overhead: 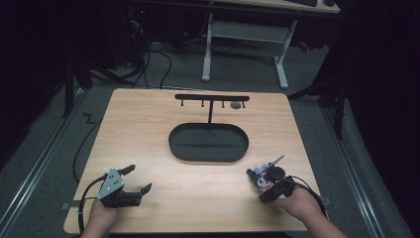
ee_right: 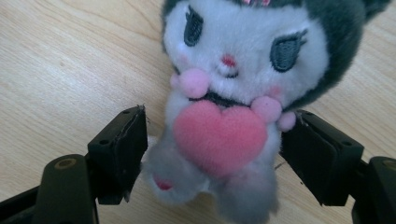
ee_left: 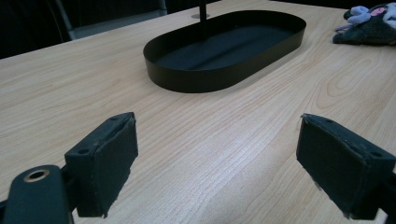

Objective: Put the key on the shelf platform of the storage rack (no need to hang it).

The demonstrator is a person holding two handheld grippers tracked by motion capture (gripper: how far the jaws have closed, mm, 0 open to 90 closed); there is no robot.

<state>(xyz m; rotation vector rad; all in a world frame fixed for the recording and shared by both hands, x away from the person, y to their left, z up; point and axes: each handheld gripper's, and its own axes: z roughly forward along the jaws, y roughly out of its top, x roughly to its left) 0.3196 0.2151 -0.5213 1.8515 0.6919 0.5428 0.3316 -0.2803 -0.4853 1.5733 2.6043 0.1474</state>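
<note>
Right gripper (ee_right: pixel 212 154): fingers (ee_right: pixel 119 149) spread either side of the small grey-and-white plush doll with a pink heart (ee_right: pixel 233 107), near the table's (overhead: pixel 148 129) near right corner; contact cannot be confirmed. Left gripper (ee_left: pixel 217 163), near the near left corner: fingers spread wide, nothing between. Farther, at centre: black oval metal tray (overhead: pixel 208 143) with a hook stand (overhead: pixel 212 97).
</note>
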